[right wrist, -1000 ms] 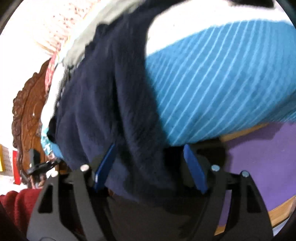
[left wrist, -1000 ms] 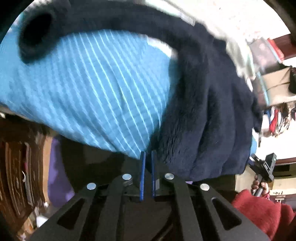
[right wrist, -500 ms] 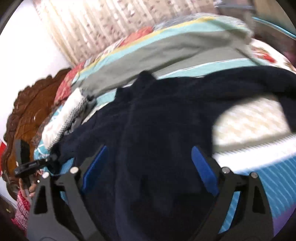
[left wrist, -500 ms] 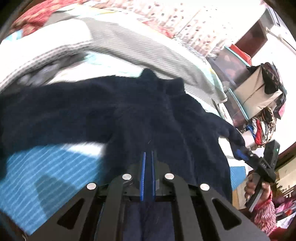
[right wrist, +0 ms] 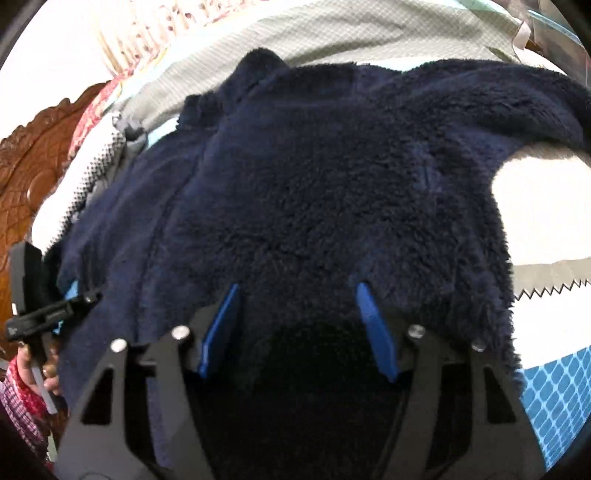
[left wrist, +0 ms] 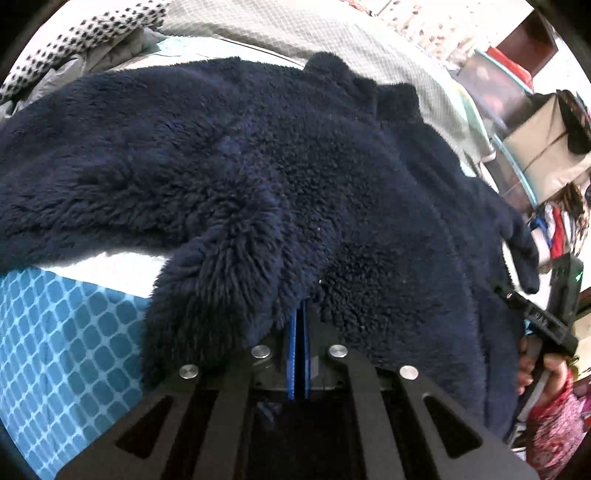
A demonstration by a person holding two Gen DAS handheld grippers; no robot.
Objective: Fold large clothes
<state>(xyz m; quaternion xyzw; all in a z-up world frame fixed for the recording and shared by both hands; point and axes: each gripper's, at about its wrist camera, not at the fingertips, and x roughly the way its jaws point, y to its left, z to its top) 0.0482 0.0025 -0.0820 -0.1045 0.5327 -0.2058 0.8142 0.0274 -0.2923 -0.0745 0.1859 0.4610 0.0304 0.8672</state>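
A dark blue fleece [left wrist: 295, 166] lies spread on the bed, over a blue sheet [left wrist: 66, 350] with a white lattice pattern. The collar points to the far side, toward a pale grey blanket [left wrist: 295, 29].

At the left side, the left gripper [left wrist: 300, 314] has its two blue pads pressed together, almost with no gap. The fleece hem bunches over the tips, so it looks clenched on the hem, but the pinch itself is hidden by the pile. A sleeve goes out to the left across the sheet.

At the right side, the right gripper [right wrist: 301, 295] stands released, its blue fingers [right wrist: 373, 325] wide apart. The fleece [right wrist: 314, 184] edge lies between and over them, but they do not squeeze it. In this view a carved wooden headboard [right wrist: 26, 155] stands far left.
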